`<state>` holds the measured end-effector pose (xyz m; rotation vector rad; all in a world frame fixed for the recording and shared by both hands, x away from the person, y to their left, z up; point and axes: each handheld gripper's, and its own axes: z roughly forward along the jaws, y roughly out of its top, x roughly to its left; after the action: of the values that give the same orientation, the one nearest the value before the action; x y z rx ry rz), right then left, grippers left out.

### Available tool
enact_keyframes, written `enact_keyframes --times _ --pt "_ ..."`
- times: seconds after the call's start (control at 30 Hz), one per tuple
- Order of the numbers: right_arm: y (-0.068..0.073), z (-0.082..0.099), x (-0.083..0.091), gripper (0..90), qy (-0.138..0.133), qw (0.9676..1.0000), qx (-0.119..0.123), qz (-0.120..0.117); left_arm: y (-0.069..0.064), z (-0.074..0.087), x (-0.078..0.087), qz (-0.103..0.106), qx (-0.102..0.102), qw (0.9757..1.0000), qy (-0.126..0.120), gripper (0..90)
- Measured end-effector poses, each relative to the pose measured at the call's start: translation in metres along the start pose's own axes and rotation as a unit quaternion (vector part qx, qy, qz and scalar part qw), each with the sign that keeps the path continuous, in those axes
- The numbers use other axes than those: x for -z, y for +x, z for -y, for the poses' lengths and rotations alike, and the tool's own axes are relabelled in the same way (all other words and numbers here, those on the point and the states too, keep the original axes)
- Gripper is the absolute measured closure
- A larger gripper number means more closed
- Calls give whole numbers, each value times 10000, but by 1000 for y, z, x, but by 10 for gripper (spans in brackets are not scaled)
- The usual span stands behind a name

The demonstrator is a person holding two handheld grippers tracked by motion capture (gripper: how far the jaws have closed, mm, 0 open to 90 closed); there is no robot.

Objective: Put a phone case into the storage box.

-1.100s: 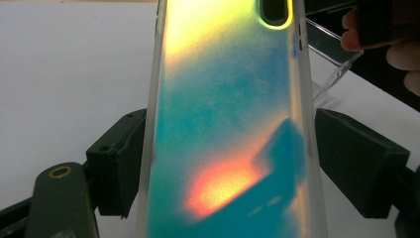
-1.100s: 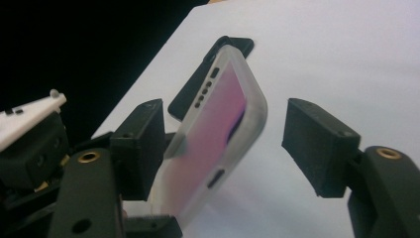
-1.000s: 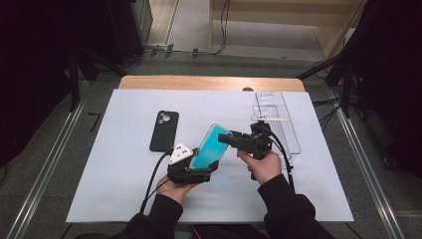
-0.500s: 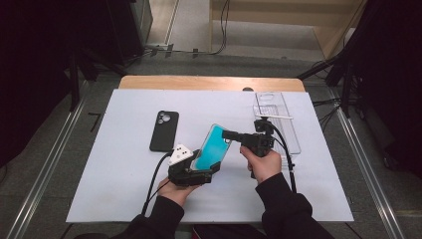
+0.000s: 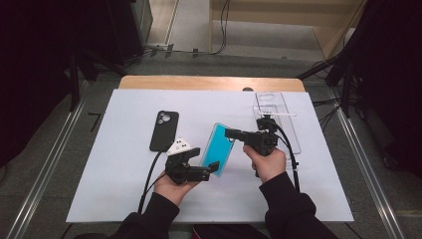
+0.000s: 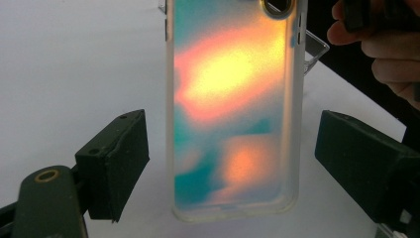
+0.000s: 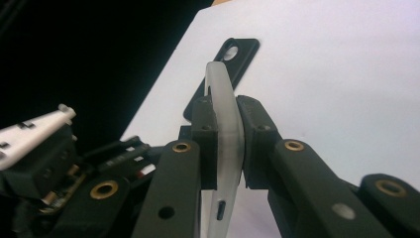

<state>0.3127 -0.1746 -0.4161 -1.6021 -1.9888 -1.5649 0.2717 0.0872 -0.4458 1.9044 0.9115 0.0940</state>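
Iridescent phone case [image 5: 218, 150], translucent with teal and orange sheen, is being held tilted above the white table cover [image 5: 119, 189], between the two grippers. Right gripper [image 5: 230, 133] is clamping the case's upper edge, its pads [image 7: 208, 144] pressing on both faces of the frosted rim after just closing. Left gripper [image 5: 213, 168] is standing released at the case's lower end, its black jaws wide apart with the case between them and neither pad touching, having just been opening slightly. Black phone case [image 5: 164, 130] is lying flat on the cover, near the left hand [image 5: 171, 186]. Clear plastic tray [image 5: 278, 119] is lying beyond the right hand [image 5: 267, 164].
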Motion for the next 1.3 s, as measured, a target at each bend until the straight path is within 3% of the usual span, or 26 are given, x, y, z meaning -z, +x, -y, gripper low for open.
enact_keyframes --times 0.17,0.33,0.5,0.67,1.03,1.2,1.3 --pt "6 1 2 771 52 9982 548 241 2 -7 5 125 -51 9997 202 137" --pt "10 3 4 771 103 9955 910 250 4 -12 6 178 -145 9987 454 144" --pt "13 4 6 771 134 9915 1285 152 9 -16 8 402 -71 9964 741 195" --pt "16 5 9 771 192 9845 1741 18 13 -19 12 522 -129 9954 792 210" --pt "13 4 9 771 547 9737 2149 -528 18 -28 16 906 -511 9909 858 224" --pt "16 6 7 770 656 9639 2477 -721 19 -32 16 1031 -658 9886 883 232" --pt "17 7 5 770 741 9608 2547 -807 20 -35 15 1089 -737 9871 910 233"
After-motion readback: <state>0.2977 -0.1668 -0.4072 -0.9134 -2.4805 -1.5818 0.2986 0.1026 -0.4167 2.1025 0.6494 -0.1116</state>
